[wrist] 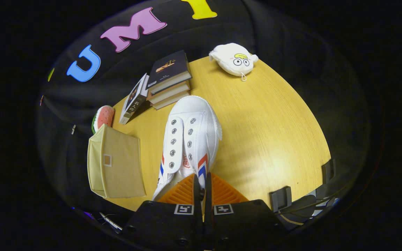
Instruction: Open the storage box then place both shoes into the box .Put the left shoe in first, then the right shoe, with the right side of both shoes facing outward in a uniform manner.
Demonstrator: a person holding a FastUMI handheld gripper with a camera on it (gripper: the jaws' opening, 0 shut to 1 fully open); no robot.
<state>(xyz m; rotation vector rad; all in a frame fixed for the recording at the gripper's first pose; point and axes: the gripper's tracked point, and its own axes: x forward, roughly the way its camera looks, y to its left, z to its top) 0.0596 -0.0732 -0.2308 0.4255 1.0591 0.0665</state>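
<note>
**Tool pinching shoe, box at desk's left edge**

We see the tool with fingers nearly pressed together, pinching the heel end of the white shoe. The shoe's toe points away toward the book stack at the far edge; we can't tell whether the sole touches the desk. The storage box, beige fabric, sits at the desk's left edge, just beside the shoe. We can't tell if it's open. Watermelon toy behind the box, at the edge. White plush at the far edge. We have wide bare desk right of the shoe, out to the right edge. Two dark clamps on the near-right edge.
</note>
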